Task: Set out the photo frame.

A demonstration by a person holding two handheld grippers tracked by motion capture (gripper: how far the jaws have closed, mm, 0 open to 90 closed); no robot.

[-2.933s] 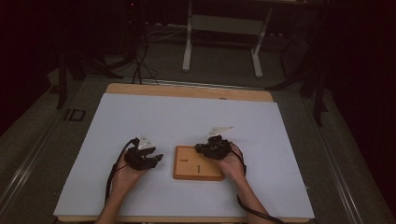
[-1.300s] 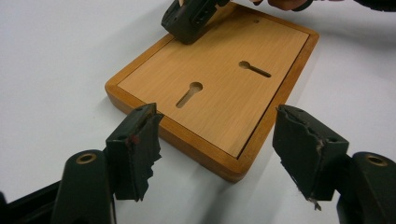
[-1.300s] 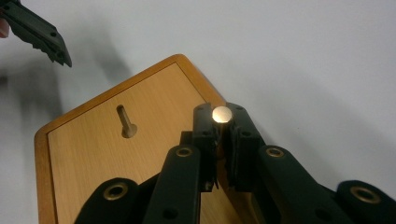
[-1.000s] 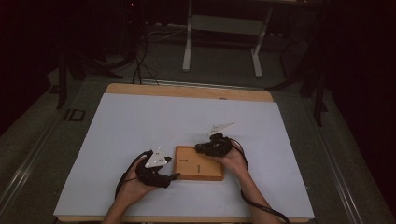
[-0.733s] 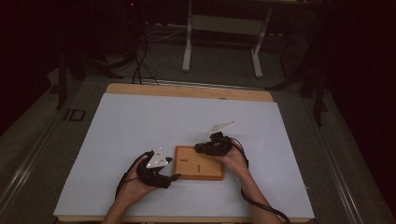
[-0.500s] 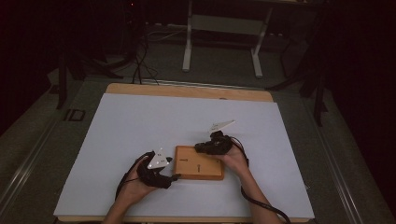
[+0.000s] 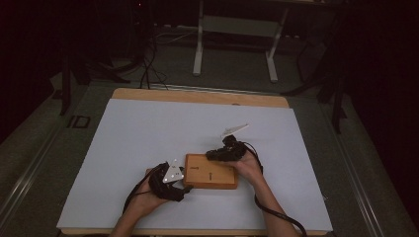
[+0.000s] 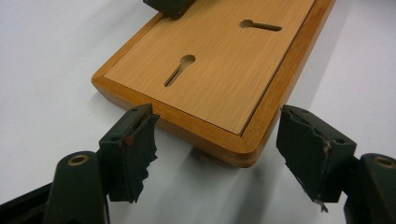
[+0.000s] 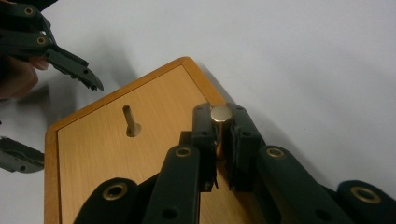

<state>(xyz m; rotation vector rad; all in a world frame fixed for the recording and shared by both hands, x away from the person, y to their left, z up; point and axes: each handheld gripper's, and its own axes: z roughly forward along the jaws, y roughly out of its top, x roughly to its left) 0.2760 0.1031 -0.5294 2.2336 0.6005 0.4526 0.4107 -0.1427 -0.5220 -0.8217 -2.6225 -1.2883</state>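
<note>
The wooden board (image 7: 211, 171) is lying on the table (image 7: 148, 128). Left gripper (image 7: 174, 183) is sitting just left of the board; right gripper (image 7: 223, 153) is resting over its far right corner, clamping a peg (image 9: 220, 113).

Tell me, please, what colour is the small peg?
Brass-gold peg, clearest in the right gripper view.

Items counted: one wooden board (image 7: 211, 171), lying on one white-topped table (image 7: 148, 128). The board carries two keyhole slots (image 8: 179, 70), both visible ahead of the left gripper's fingers (image 8: 130, 149). One brass pin (image 9: 220, 115) stands between the right gripper's fingers (image 9: 203, 135); two grippers, left gripper (image 7: 170, 183) and right gripper (image 7: 217, 154).
</note>
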